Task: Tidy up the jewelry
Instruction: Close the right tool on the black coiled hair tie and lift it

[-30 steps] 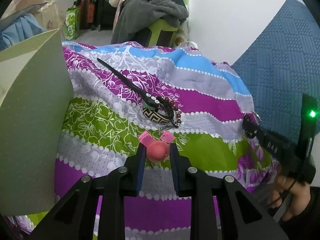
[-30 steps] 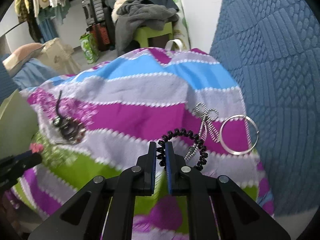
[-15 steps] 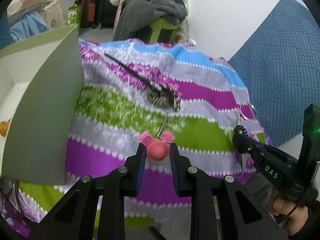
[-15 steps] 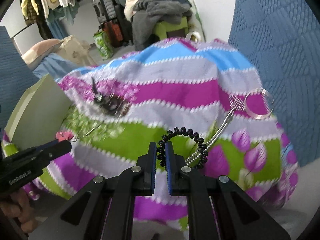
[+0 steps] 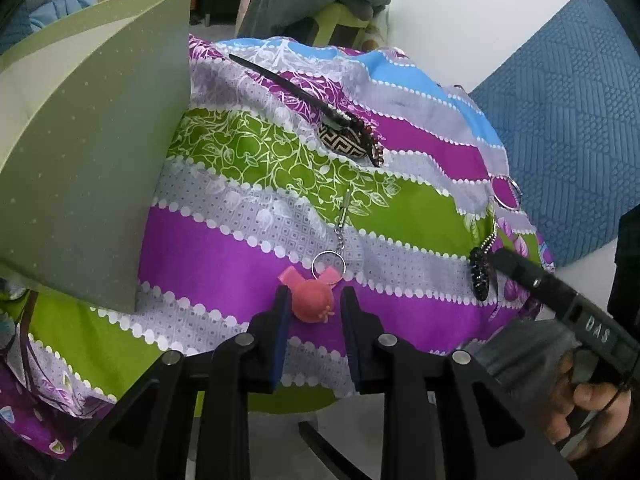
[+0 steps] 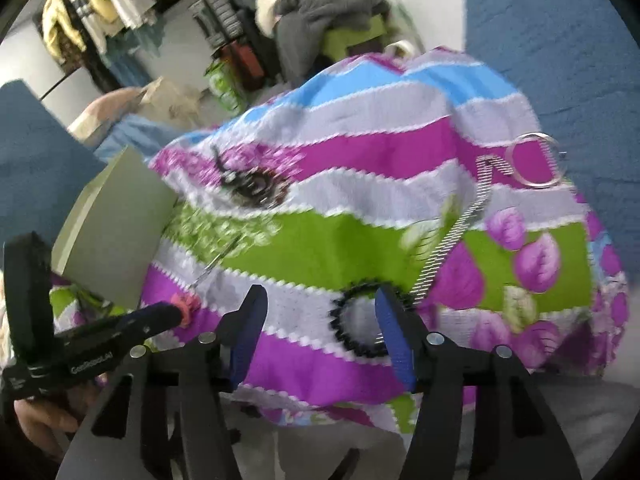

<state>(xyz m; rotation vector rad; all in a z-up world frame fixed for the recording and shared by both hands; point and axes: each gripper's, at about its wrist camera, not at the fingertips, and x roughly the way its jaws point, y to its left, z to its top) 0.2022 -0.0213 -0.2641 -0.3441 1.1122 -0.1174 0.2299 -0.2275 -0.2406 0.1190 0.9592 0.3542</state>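
Printed cloth cover (image 5: 248,236): matt, woven. Key ring (image 5: 329,265) and chain: shiny metal. Pink charm (image 5: 312,300): matt, rubbery. Coiled hair tie (image 6: 360,322): glossy black plastic. Box (image 5: 92,168): matt green card.

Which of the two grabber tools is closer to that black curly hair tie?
The right gripper: the black coil hair tie lies between its open jaws, beside the right-hand one. The left gripper is off to the side, around the pink keychain charm.
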